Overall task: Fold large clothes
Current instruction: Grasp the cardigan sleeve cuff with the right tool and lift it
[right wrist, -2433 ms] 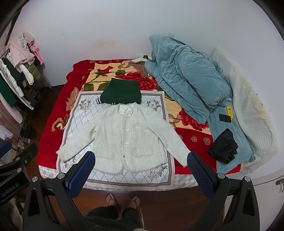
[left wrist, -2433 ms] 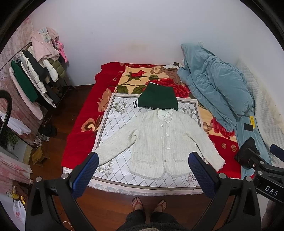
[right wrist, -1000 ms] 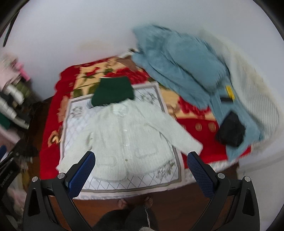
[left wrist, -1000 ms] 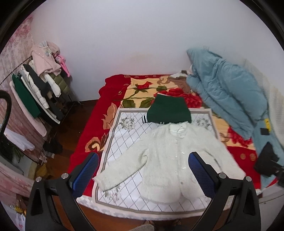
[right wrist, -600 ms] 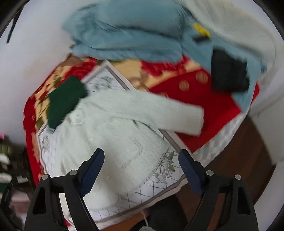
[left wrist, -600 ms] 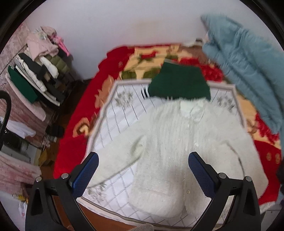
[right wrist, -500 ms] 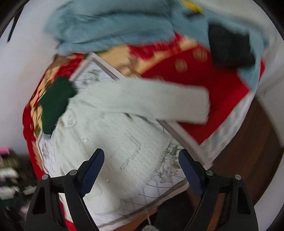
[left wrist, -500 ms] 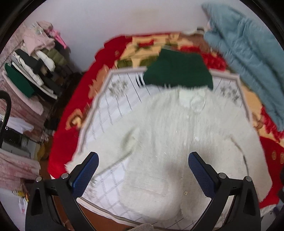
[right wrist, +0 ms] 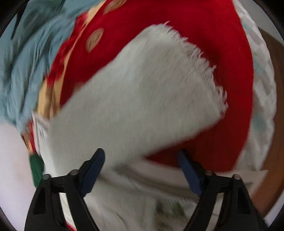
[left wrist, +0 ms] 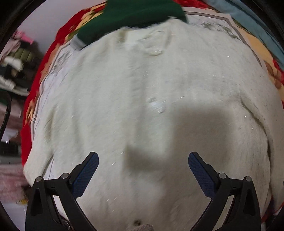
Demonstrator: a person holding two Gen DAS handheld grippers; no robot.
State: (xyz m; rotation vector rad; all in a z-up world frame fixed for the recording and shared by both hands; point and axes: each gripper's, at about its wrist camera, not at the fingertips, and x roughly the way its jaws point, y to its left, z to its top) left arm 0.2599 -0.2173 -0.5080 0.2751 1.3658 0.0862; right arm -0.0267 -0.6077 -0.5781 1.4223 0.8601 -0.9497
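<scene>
A fluffy white cardigan [left wrist: 150, 99] lies spread flat, front up, on the bed and fills the left wrist view. My left gripper [left wrist: 142, 158] is open and hovers close above the cardigan's lower front, its shadow on the fabric. In the right wrist view the cardigan's right sleeve [right wrist: 142, 92] lies on the red blanket [right wrist: 221, 53], its fringed cuff pointing up and right. My right gripper [right wrist: 142, 158] is open, close over the lower edge of that sleeve. Neither gripper holds anything.
A folded dark green garment [left wrist: 131, 14] lies just beyond the cardigan's collar. A blue quilt [right wrist: 26, 53] is heaped at the bed's far side. A rack of clothes [left wrist: 12, 58] stands to the left. The bed's white quilted edge [right wrist: 262, 88] and wooden floor [right wrist: 273, 53] lie at right.
Both grippers have dropped from a high view of the whole bed down close to the cardigan, the left over its body, the right swinging to the right sleeve. Both stay open.
</scene>
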